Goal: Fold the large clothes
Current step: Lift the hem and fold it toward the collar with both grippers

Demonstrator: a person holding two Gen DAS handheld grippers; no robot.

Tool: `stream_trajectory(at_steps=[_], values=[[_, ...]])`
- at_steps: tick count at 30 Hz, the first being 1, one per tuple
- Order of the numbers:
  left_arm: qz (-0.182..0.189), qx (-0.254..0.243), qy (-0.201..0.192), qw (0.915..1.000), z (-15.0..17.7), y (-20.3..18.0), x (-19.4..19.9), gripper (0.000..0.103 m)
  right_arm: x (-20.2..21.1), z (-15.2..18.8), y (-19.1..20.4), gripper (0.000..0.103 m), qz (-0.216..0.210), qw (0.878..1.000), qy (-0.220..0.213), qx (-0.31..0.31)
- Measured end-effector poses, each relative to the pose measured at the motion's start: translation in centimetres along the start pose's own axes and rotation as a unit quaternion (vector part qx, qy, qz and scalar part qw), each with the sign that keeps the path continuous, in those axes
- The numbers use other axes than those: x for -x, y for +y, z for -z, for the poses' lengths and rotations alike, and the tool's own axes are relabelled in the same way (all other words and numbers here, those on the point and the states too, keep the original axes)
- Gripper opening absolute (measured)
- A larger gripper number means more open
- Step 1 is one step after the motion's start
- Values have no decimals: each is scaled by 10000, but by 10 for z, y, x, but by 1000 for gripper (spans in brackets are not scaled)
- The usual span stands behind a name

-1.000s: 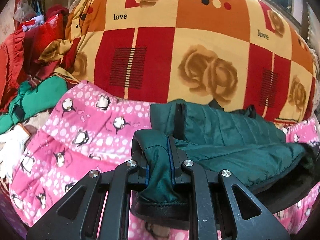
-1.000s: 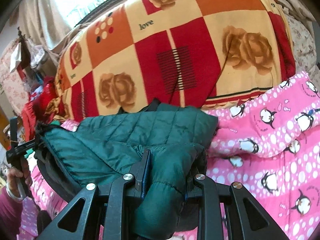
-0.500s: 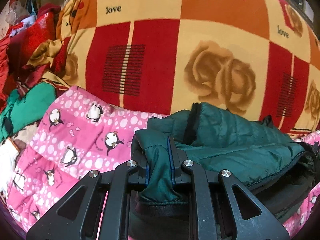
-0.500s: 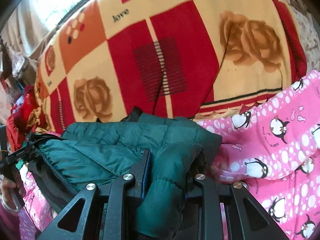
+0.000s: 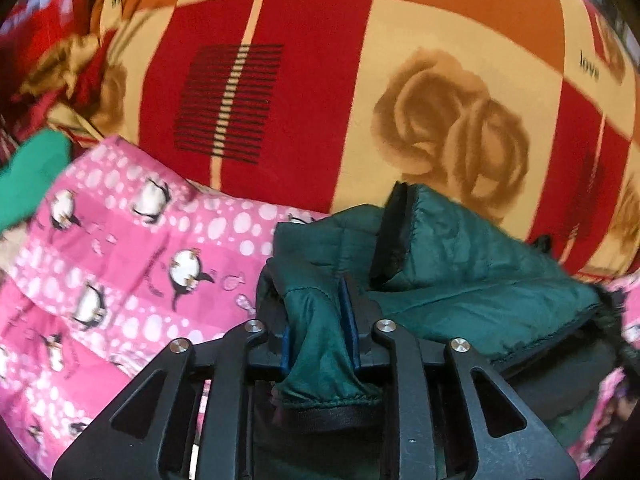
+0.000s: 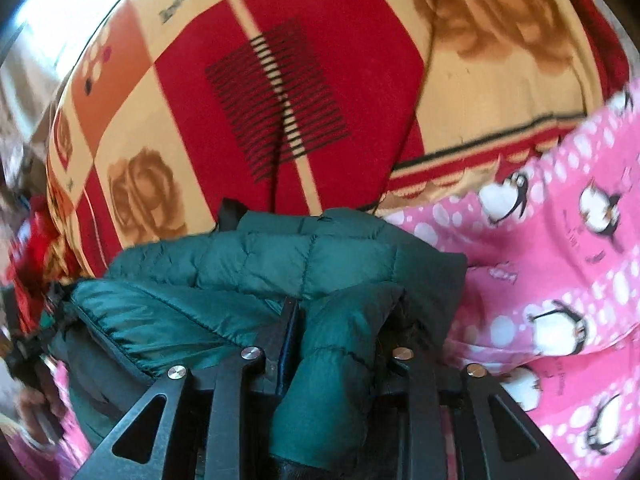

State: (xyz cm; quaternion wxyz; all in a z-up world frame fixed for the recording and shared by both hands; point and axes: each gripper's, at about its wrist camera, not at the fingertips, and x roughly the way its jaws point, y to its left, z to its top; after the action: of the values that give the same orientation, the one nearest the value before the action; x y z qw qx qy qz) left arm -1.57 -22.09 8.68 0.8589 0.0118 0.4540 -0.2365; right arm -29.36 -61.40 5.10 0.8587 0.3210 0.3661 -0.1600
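A dark green quilted jacket [image 5: 480, 280] lies bunched on a pink penguin-print blanket [image 5: 120, 260]. My left gripper [image 5: 318, 300] has a sleeve cuff of the jacket between its pads; its jaws are opening, with the cloth still filling the gap. In the right wrist view the same jacket [image 6: 280, 260] spreads to the left. A puffy fold of it sits in my right gripper [image 6: 348, 320], whose jaws are also opening while the fabric still bulges against both pads. The right finger is partly hidden by the fold.
A big bundle wrapped in a red, orange and cream rose-check blanket [image 5: 360, 80] rises right behind the jacket. Red cloths [image 5: 40, 32] and a bright green garment [image 5: 32, 168] pile at the left. A person's hand [image 6: 32, 412] shows blurred at the lower left.
Both grippers have moved forward and down with the jacket, toward the checked bundle, which now fills more of each view. The left pads stand wider apart around the cuff than before.
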Motion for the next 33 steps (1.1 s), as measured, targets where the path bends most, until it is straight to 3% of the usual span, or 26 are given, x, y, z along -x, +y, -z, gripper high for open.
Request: stream_trajectory(at_steps=[2,4,6,7,8,10,14,19,21,24,29,33], values=[[431,241,46,9988,-3,11,5,34,6,-3,2,35,-92,9999,-42,-51],[894,431,29,9951,-4,20,17,55,18,-3,6,37,-124,9997,-207,10],[1044,489,-180,9932,-4,24,31,78,30,-4,9,42,-276,9991,-318,-2],[1025,495,-421,9926,-2,27,42,83,35,-4,11,50,-378,9986,-359,-16],[1040,491,-555,9918,-2,29,49,83,42,-4,13,61,-491,9979,-420,-19],[1110,428,-619,9910,-1,30,59,83,54,-2,17,69,-558,9967,-596,34],[937,271,-565,9936,7,28,62,83,78,4,24,70,-644,9932,-973,57],[719,21,-410,9966,18,14,47,83,73,16,59,70,-727,9911,-734,834],[671,-25,-333,9972,19,5,37,83,62,18,76,70,-648,9881,-631,1242],[487,-78,-262,9984,16,-9,22,83,33,13,99,70,-170,9839,-470,1718],[-177,-211,-58,9996,6,-24,-11,83,-10,-8,112,70,210,9835,-326,1767],[-381,-311,145,9987,2,-26,-32,83,-46,-22,95,70,432,9899,-38,1349]])
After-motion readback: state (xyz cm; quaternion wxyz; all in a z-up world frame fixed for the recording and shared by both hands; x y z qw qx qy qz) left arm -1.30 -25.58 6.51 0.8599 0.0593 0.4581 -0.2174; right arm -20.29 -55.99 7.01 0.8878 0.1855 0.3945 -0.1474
